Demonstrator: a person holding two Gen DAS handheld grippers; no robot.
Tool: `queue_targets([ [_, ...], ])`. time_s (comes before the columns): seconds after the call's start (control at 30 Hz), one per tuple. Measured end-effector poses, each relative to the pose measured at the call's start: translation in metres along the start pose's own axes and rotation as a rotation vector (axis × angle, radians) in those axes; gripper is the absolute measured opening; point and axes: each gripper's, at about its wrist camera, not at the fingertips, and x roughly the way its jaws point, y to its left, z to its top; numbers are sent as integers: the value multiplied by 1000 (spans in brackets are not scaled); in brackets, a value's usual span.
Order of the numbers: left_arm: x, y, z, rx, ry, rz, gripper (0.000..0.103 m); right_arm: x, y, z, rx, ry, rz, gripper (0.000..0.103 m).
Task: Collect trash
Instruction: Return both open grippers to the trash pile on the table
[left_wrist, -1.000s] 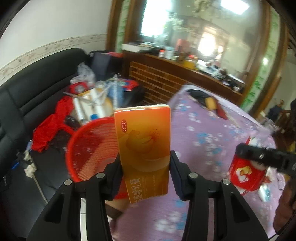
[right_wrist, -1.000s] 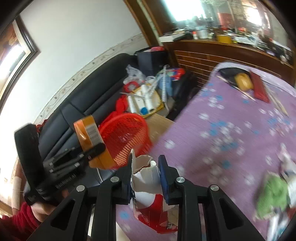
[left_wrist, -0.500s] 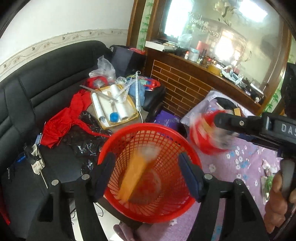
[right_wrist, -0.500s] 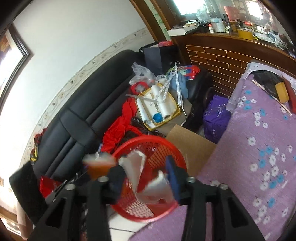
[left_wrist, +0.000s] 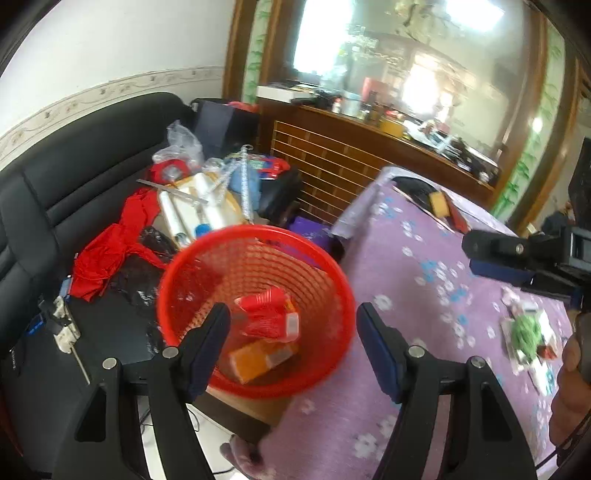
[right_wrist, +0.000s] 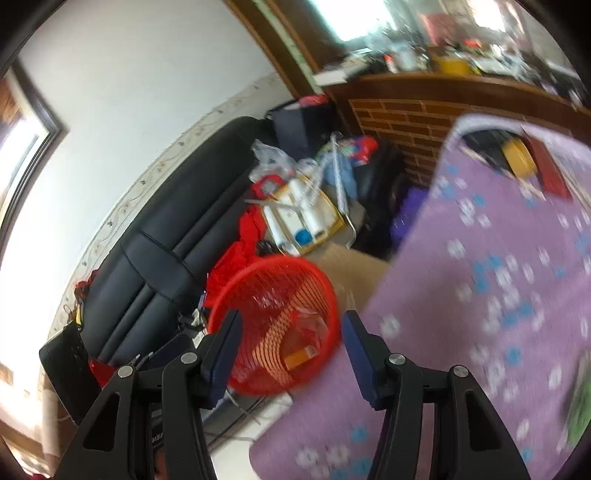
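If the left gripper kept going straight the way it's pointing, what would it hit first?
Most likely the red mesh plastic basket: the open left gripper points into its mouth, at the crumpled red wrapper and orange carton inside. Depth is uncertain.

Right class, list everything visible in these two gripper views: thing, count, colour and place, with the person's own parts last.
Basket: one, red mesh, beside table.
Orange box: one, in basket.
Red packet: one, crumpled, in basket above box.
Tablecloth: one, purple floral, on table.
Green scrap: one, on tablecloth, right.
Sofa: one, black, left.
Red cloth: one, on sofa.
Left gripper: jaws open, empty.
Right gripper: jaws open, empty.
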Motion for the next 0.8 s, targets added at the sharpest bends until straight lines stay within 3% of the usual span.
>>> queue_targets([
  [0.2, -8, -45, -23, 35, 34, -53, 70, -42, -33, -42, 23, 14, -23, 60],
  [0.4, -11, -117, -53, 139, 92, -123, 70, -99, -86, -88, 73, -8, -91, 60],
  [0.6, -17, -188, -73, 242, 138, -215, 70, -170, -169, -137, 172, -42, -243, 60],
  [0.8, -27, -243, -89, 330, 158, -272, 70, -239, -262, -161, 297, -87, -404, 60],
])
